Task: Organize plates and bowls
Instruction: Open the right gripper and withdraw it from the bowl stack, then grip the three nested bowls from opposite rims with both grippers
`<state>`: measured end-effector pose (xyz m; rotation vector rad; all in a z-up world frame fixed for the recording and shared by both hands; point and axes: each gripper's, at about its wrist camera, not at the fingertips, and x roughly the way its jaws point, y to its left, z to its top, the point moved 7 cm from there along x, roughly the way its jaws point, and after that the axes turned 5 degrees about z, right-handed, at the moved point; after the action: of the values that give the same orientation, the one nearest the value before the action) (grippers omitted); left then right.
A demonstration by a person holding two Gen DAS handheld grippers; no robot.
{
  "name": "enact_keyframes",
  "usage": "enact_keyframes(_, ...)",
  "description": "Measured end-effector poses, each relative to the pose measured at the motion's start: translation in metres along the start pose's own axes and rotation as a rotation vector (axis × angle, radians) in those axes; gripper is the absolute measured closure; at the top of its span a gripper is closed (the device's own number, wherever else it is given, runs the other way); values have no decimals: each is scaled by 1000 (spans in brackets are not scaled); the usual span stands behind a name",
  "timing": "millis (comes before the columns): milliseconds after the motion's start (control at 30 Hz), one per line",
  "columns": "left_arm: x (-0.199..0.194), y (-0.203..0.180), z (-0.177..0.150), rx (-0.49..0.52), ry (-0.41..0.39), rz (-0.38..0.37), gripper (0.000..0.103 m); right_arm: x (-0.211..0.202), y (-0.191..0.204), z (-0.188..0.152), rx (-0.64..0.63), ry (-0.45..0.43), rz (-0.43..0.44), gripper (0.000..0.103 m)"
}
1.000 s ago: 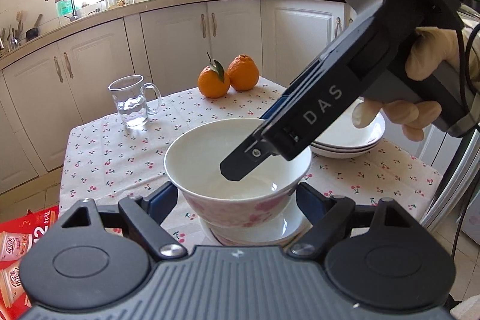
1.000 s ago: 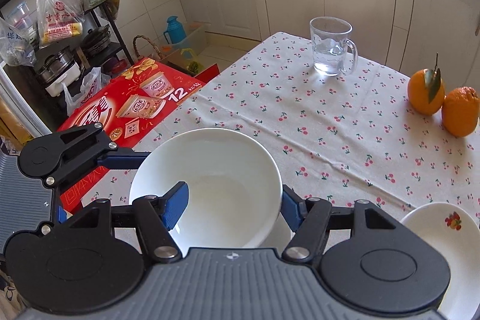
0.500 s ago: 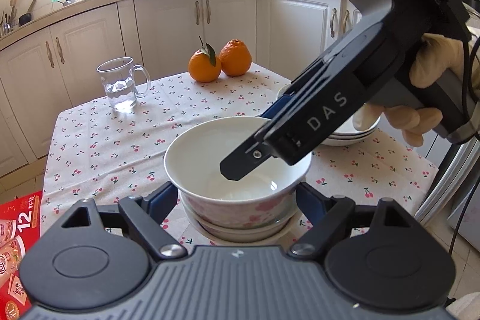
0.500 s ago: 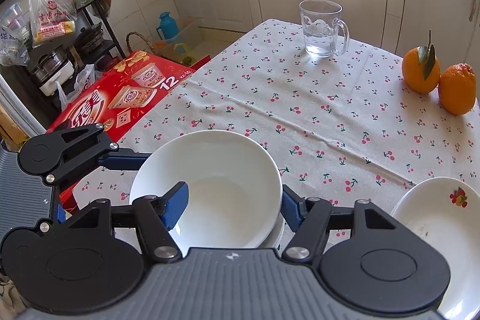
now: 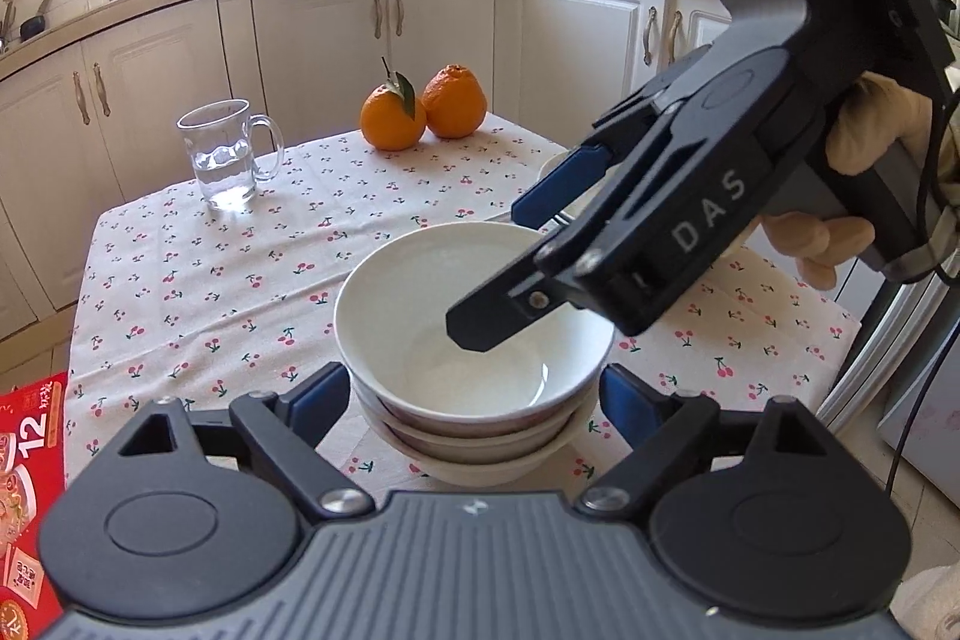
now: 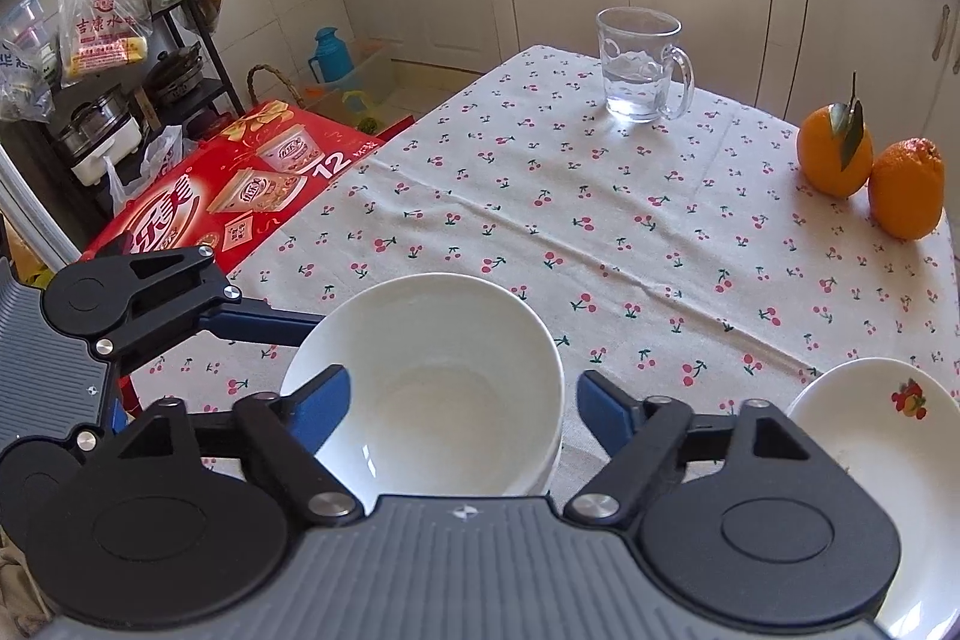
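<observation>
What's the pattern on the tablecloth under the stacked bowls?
The off-white tablecloth carries small red cherries with green stems, clearest in the right wrist view.

You see top bowl (image 5: 474, 316): glazed white ceramic, glossy, smooth. Plates (image 6: 888, 460) beside it: same glossy glaze, printed fruit motif. Desk (image 6: 600, 232) cover: matt woven cloth, cherry print, creased. Mug (image 6: 642, 64): clear smooth glass. Oranges (image 5: 420, 112): dimpled, slightly shiny peel. Your tongs: matt black plastic bodies, blue pads (image 5: 558, 184), bright metal screws. Your right hand (image 5: 858, 184): pale cloth glove. Red box (image 6: 228, 196): glossy printed cardboard.
</observation>
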<state>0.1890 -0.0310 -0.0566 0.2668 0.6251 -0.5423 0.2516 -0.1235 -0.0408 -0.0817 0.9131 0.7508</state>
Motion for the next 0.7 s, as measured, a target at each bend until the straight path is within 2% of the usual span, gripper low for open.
enact_keyframes(100, -7, 2, -3, 23, -1, 15, 9, -10, 3, -3, -34, -36, -18, 0)
enact_keyframes(300, -16, 4, -13, 69, 30, 16, 8, -33, 10, -20, -95, -63, -68, 0)
enact_keyframes(500, -16, 6, -22, 129, 64, 27, 8, -35, 18, -50, -185, -20, -159, 0)
enact_keyframes(700, -6, 10, -28, 185, 101, 6, 8, -20, 26, -76, -255, 38, -173, 0)
